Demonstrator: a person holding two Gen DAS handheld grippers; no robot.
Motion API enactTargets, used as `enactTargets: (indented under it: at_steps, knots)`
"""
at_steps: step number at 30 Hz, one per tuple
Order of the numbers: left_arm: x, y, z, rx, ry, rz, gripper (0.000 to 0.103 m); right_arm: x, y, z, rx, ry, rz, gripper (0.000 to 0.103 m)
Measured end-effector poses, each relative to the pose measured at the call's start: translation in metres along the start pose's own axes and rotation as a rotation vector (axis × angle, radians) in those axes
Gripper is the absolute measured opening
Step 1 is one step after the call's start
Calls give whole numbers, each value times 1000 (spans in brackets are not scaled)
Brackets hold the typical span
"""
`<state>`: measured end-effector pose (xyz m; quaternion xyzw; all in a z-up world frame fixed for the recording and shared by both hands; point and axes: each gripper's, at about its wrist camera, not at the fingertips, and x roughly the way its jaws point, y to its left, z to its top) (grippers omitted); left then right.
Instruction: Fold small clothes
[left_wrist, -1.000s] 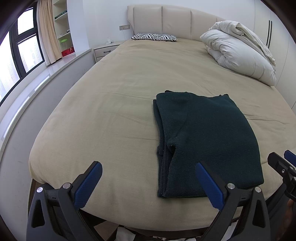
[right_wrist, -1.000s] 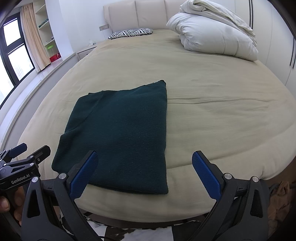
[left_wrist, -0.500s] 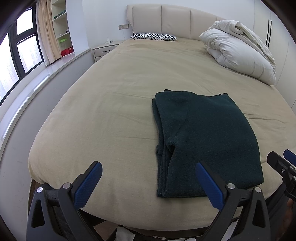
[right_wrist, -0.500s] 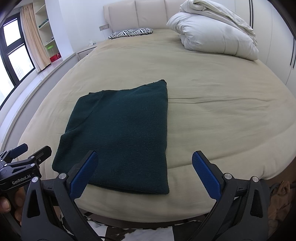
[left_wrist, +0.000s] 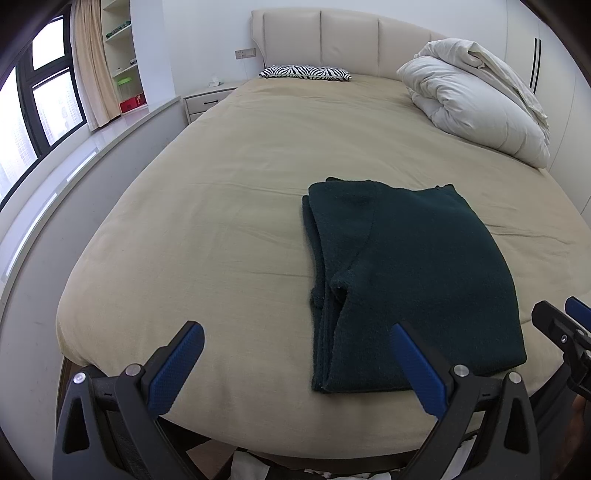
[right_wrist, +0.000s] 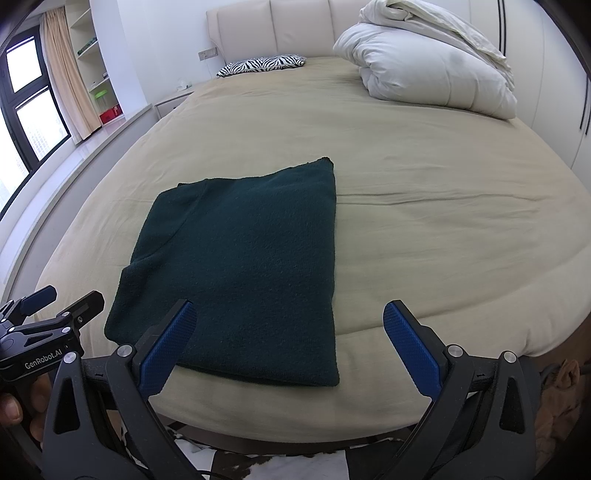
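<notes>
A: Both claws, left claw (left_wrist: 295, 363) and right claw (right_wrist: 288, 339), spread wide, empty?
B: Yes. Nothing moved in the last second. Sweater (right_wrist: 243, 269) lies folded near the bed (right_wrist: 443, 206) edge, so likely done.

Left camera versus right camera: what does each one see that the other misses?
Only the left wrist view shows the stacked layers along the folded dark green garment's left edge, and the whole drawer front of the bedside cabinet.

Only the right wrist view shows a person's hand gripping the left gripper, and brownish cloth on the floor.

Both show the beige bed, the zebra-print pillow, the white duvet, and both open grippers, including the right gripper.
</notes>
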<state>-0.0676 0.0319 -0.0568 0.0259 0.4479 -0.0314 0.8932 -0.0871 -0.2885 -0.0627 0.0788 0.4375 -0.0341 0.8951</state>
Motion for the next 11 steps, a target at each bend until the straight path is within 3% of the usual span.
enactTargets:
  at_steps: [11]
  knots:
    - [1,1,-2,6,-2,6,103,0,1,-1,2,1,2,103]
